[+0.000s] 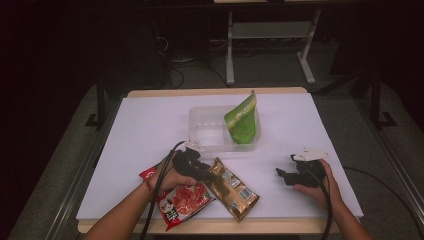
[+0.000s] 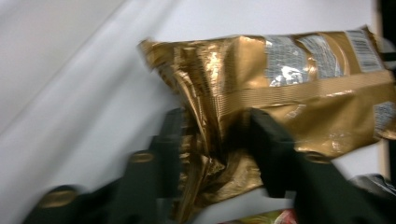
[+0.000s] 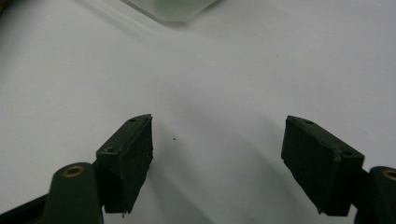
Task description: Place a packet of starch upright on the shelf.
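A gold foil snack bag [image 1: 232,190] lies near the table's front edge, just right of a red snack bag [image 1: 182,200]. My left gripper [image 1: 202,172] sits at the gold bag's near-left end. In the left gripper view its two black jaws pinch the crumpled foil of the gold bag [image 2: 280,93] between them, so my left gripper [image 2: 215,123] is shut on it. My right gripper [image 1: 282,175] rests low over the white table at the front right. In the right gripper view its jaws [image 3: 217,140] stand wide apart, with bare tabletop between them.
A clear plastic container [image 1: 205,125] stands at the table's middle back, with a green snack bag [image 1: 242,120] upright in its right side; its corner [image 3: 173,9] shows ahead of the right gripper. The white tabletop [image 1: 150,125] has dark floor on all sides.
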A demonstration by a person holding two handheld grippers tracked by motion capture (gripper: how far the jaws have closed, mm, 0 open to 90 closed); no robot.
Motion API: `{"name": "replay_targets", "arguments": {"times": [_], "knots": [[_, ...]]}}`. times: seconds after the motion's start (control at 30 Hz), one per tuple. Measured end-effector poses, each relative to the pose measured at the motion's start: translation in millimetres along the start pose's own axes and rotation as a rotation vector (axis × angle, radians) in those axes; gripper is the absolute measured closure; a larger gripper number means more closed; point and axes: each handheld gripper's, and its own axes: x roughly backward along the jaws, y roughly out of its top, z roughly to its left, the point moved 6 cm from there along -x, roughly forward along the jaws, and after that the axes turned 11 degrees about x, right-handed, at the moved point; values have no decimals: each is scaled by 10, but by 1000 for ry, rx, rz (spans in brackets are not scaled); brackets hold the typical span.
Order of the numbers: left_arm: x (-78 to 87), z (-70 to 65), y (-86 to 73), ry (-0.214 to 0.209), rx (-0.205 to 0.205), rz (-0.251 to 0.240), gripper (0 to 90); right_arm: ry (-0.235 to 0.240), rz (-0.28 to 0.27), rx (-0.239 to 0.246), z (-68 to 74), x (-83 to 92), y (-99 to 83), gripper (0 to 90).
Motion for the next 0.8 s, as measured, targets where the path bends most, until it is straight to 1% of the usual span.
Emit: {"name": "replay_targets", "arguments": {"times": [0.03,0.1,0.17,0.2,0.23,0.27,0.3,0.33,0.4,0.43,0.47,0.57,0.6,0.67,0.73,0.8], "knots": [[3,-8,0,3,-1,1,632,0,0,1,-1,-1,0,242],[12,-5,5,2,1,-3,703,0,0,-2,0,0,0,242],[40,8,18,-1,12,-23,770,0,0,-2,-1,1,0,242],[48,7,21,1,8,-27,802,0,0,-1,-1,1,0,243],[64,2,26,7,7,-33,811,1,0,-1,0,1,0,243],[96,-16,43,1,0,-50,835,2,0,1,1,1,-1,243],[96,-16,43,1,0,-50,841,2,0,1,1,1,-1,243],[120,-25,51,-7,2,-54,841,2,0,-1,2,1,-1,243],[184,-39,80,-11,10,-79,851,2,-2,-1,-2,1,-1,243],[226,-52,99,-16,16,-97,851,2,-2,0,-1,2,-1,243],[285,-60,129,-14,21,-126,851,3,-2,0,0,1,-1,243],[401,-96,186,-14,20,-168,851,4,0,0,0,0,-1,243],[457,-110,213,-11,27,-195,851,3,0,0,0,-1,-1,243],[537,-124,248,-6,36,-231,861,3,0,1,1,0,-1,243],[644,-152,286,-15,49,-274,867,5,-1,1,1,1,-1,243],[729,-192,306,-14,38,-300,889,7,-2,2,2,2,-2,243]]}}
